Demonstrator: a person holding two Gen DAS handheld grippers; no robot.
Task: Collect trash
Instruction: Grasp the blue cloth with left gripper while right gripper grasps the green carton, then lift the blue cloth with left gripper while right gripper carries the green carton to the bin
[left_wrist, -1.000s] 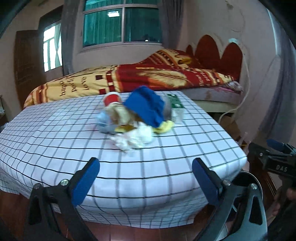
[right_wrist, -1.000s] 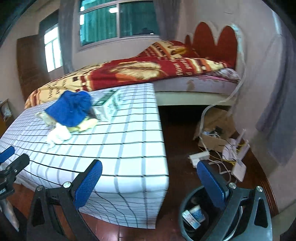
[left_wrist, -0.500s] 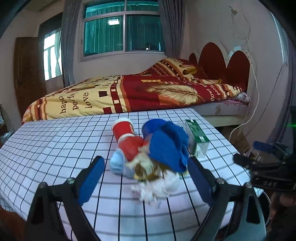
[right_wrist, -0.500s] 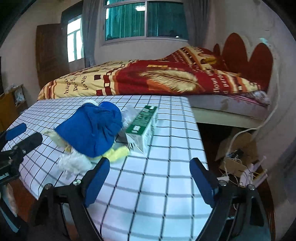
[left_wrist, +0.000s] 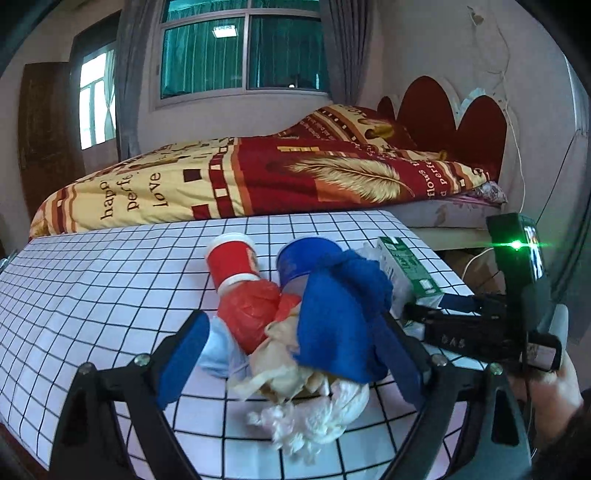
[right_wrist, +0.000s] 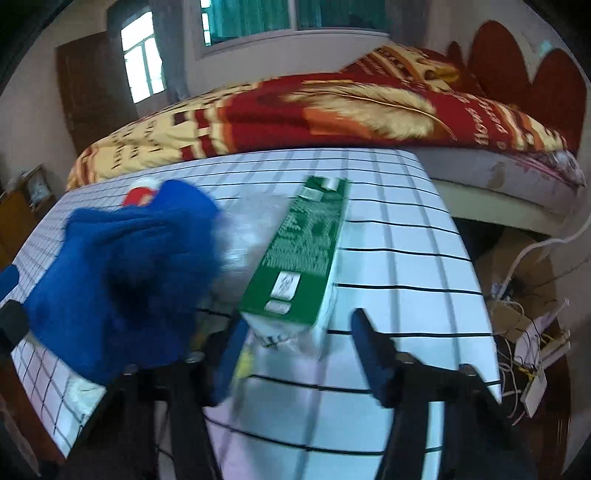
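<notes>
A trash pile lies on the checked tablecloth (left_wrist: 92, 280): a red cup (left_wrist: 232, 262), a blue cup (left_wrist: 301, 258), a red bag (left_wrist: 255, 310), a blue cloth (left_wrist: 340, 317), white crumpled tissue (left_wrist: 325, 413) and a green carton (left_wrist: 410, 273). My left gripper (left_wrist: 291, 358) is open, its fingers on either side of the pile's near end. My right gripper (right_wrist: 299, 354) is open, its fingers astride the near end of the green carton (right_wrist: 306, 254), beside the blue cloth (right_wrist: 122, 280). The right gripper's fingers also show in the left wrist view (left_wrist: 458, 302).
A bed with a red and yellow blanket (left_wrist: 258, 177) stands behind the table. Cables and a cardboard box (right_wrist: 524, 306) lie on the floor to the right of the table. A window (left_wrist: 240, 51) is at the back.
Both grippers have moved forward over the table. The left now straddles the pile; the right has closed in on the green carton's near end.
</notes>
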